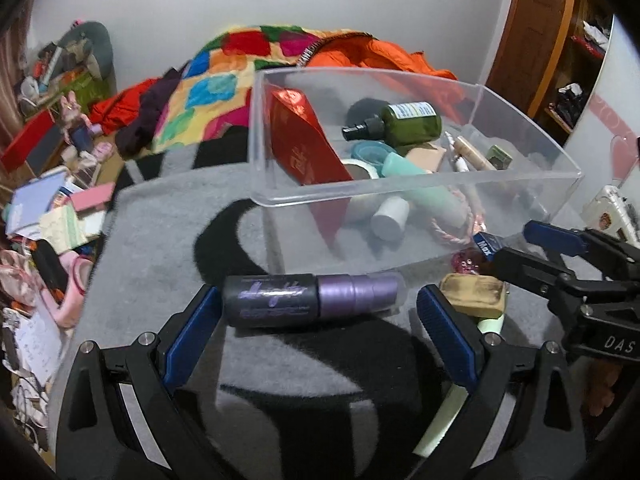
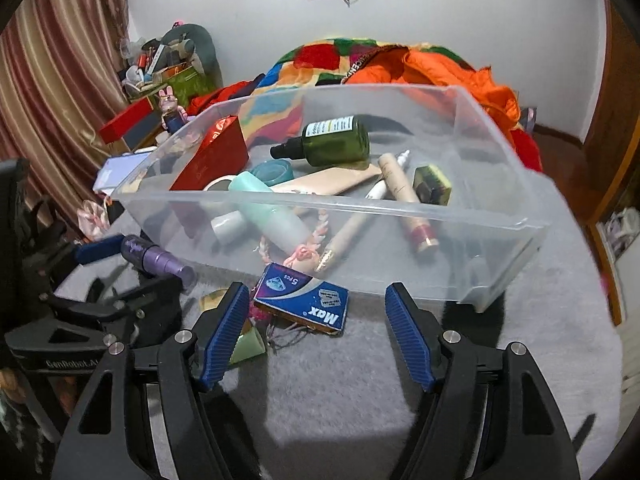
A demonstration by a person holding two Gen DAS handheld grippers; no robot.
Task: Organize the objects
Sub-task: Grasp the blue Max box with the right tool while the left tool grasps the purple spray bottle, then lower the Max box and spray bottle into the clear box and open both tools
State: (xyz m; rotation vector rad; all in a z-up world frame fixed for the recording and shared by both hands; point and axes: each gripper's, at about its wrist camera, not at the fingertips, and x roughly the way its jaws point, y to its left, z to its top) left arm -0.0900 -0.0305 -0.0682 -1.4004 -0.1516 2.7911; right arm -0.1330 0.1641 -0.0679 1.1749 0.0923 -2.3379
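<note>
A clear bin (image 1: 416,188) filled the middle of both views, sitting on a grey blanket (image 1: 152,248) and already holding a red box (image 1: 304,140), a green spray bottle (image 1: 400,122) and several tubes. In the lower centre of the left view, the left gripper (image 1: 318,304) had its jaws spread wide, one on each side of a purple bottle (image 1: 312,300) lying on its side, the pads apparently not pressing it. In the lower centre of the right view, the right gripper (image 2: 316,316) had its jaws wide apart and empty, with a blue Max box (image 2: 304,300) lying between the tips, just in front of the bin wall. The bottle would probably roll away if only one pad met it first. The two grippers stood close, so closing together might knock them against each other or nudge the bin. Only the right view showed the Max box whole and the pink clutter under it; only the left view showed the tan pouch (image 1: 472,294) beside the bottle.
</note>
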